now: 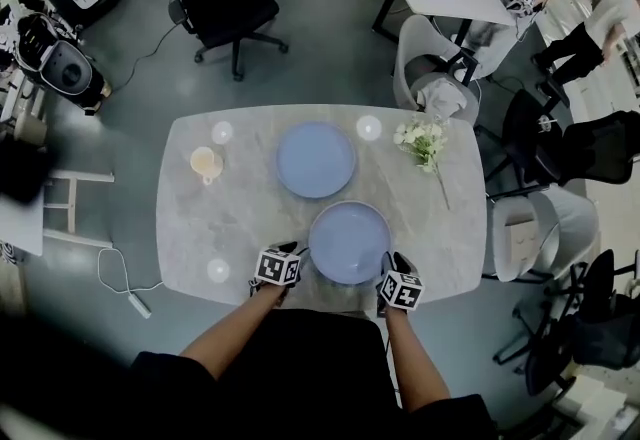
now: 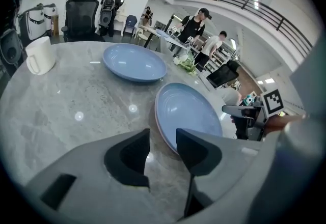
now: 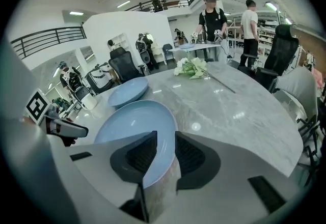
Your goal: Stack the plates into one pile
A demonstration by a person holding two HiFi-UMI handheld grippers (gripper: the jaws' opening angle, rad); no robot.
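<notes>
Parking both claws at the near blue plate [image 1: 348, 241], one on each side, so here's how it looks from my end. That plate lies flat on the grey marble tabletop [image 1: 240, 228], at the edge closest to me.

My left claw [image 2: 163, 139] is at the plate's left rim with its jaws standing apart. The rim runs right in front of the gap, but neither pad is pressing on it.

My right claw [image 3: 165, 139] is at the plate's right rim, jaws also apart. The rim pokes in between the two ribbed pads, though they aren't clamped down on it as far as I can see.

The second blue plate [image 1: 315, 159] sits just beyond the near plate and a bit to its left, close, with a sliver of tabletop showing between them. A cream mug [image 1: 205, 164] stands well off to the near plate's far left. A little bunch of white flowers [image 1: 422, 140] lies off to its far right.
</notes>
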